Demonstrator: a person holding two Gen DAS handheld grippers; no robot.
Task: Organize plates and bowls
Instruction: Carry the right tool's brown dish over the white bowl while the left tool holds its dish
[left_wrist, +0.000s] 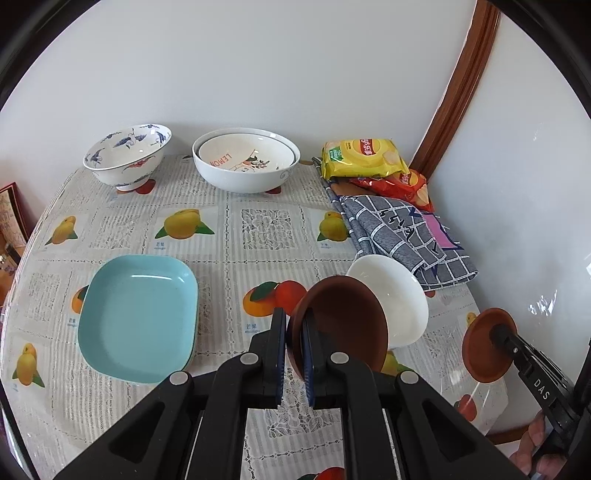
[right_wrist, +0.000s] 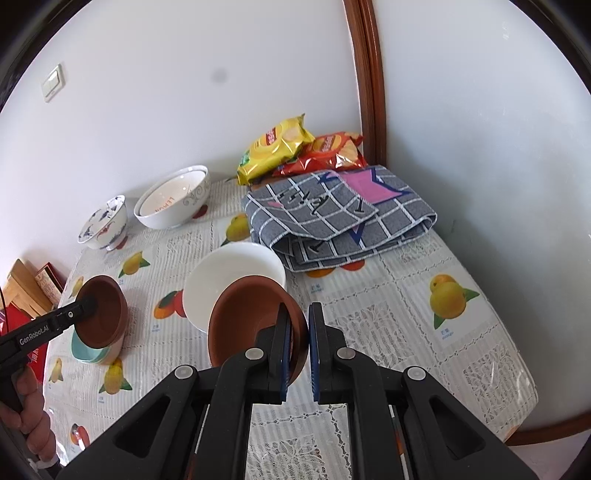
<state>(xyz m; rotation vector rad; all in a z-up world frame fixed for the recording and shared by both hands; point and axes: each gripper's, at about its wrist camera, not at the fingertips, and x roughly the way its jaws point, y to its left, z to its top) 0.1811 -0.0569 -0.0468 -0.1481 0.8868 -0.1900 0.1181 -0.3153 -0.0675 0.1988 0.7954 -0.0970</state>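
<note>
My left gripper (left_wrist: 294, 354) is shut on the rim of a brown bowl (left_wrist: 343, 325) and holds it tilted above the table, in front of a white bowl (left_wrist: 399, 295). My right gripper (right_wrist: 298, 347) is shut on the rim of a second brown bowl (right_wrist: 247, 317), also lifted, next to the same white bowl (right_wrist: 229, 273). The right gripper and its bowl show at the right of the left wrist view (left_wrist: 487, 343). The left gripper's bowl (right_wrist: 101, 317) hangs over stacked light blue square plates (right_wrist: 88, 354), which also show in the left wrist view (left_wrist: 136, 317).
At the back stand a blue-and-red patterned bowl (left_wrist: 127, 157) and two nested white bowls (left_wrist: 245, 162). Chip bags (left_wrist: 362, 157) and a folded checked cloth (left_wrist: 402, 236) lie at the back right by the wall. The table (left_wrist: 266, 221) has a fruit-print cover.
</note>
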